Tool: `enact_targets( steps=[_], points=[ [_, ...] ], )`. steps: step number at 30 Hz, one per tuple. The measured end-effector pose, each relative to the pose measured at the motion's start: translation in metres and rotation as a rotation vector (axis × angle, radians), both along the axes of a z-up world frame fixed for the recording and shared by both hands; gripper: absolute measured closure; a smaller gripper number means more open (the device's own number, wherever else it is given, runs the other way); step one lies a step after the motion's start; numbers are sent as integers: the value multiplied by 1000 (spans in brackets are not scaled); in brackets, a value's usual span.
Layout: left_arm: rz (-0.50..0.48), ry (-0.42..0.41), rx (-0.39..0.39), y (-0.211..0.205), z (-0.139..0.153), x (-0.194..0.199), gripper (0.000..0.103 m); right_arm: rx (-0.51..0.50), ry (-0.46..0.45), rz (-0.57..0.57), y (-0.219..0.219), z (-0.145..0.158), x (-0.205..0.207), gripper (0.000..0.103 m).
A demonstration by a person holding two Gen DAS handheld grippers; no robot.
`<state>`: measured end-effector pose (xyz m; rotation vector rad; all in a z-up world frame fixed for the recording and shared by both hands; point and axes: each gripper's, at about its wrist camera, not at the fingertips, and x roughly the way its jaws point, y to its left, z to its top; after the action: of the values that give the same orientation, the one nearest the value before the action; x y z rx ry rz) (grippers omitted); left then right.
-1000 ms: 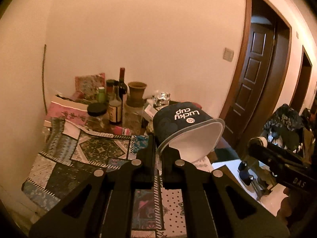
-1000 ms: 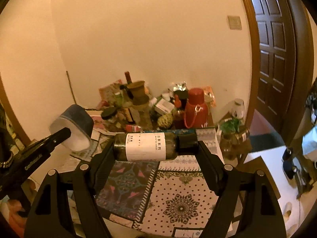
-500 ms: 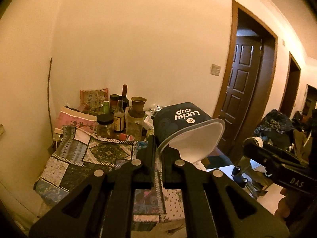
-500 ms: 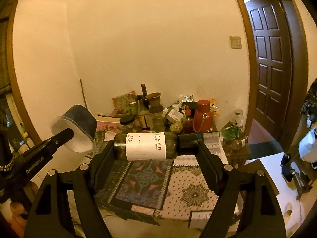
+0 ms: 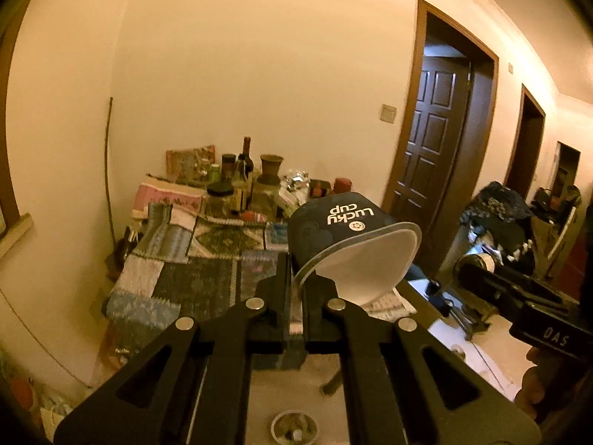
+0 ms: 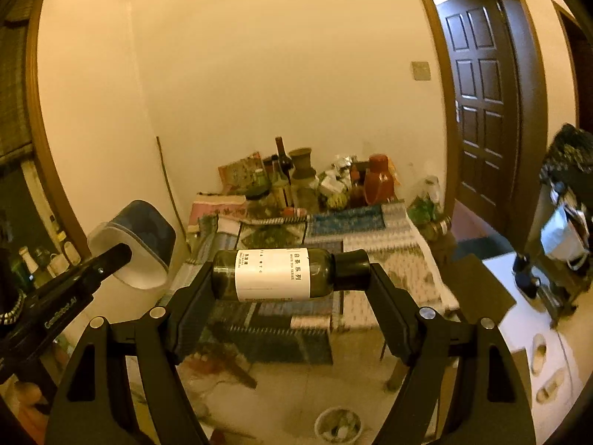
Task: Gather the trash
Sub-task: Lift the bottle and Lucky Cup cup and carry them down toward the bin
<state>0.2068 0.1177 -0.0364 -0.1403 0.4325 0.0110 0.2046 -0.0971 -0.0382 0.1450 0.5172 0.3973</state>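
My left gripper [image 5: 296,278] is shut on the rim of a dark blue paper cup [image 5: 344,230] marked "Lucky cup", its white inside facing me. In the right wrist view that same cup [image 6: 137,244] hangs at the left, pinched by the left gripper [image 6: 118,254]. My right gripper [image 6: 291,276] is shut on a dark bottle [image 6: 274,274] with a white label, held crosswise end to end between its fingers [image 6: 385,296]. The right gripper's tip [image 5: 478,263] shows at the right of the left wrist view. Both are in the air, well back from the table.
A table with a patchwork cloth [image 6: 370,230] stands against the wall, crowded at the back with bottles, jars and a red flask [image 6: 378,181]. A small round bin [image 6: 339,426] sits on the floor below. Brown doors [image 6: 481,104] at right; slippers [image 6: 541,348] on the floor.
Both grippers have drawn back from the table, which now looks smaller and farther, with floor and a bin showing below. The cup and bottle stay gripped as before.
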Motion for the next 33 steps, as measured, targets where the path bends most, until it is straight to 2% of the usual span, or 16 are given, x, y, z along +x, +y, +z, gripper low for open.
enact_targets(
  steps=[8, 14, 22, 28, 33],
  points=[
    [-49, 93, -26, -8, -24, -31, 100, -40, 71, -33, -9, -9, -27, 26],
    [-46, 173, -32, -18, -53, -33, 100, -71, 149, -20, -16, -38, -20, 26],
    [-11, 317, -53, -36, -129, -6, 100, -114, 285, 39, -30, -118, 0, 26],
    [45, 425, -76, -44, -212, 16, 100, -158, 390, 53, -39, -195, 26, 26],
    [75, 498, -56, -44, -282, 27, 100, -228, 445, 88, -34, -268, 46, 26]
  ],
)
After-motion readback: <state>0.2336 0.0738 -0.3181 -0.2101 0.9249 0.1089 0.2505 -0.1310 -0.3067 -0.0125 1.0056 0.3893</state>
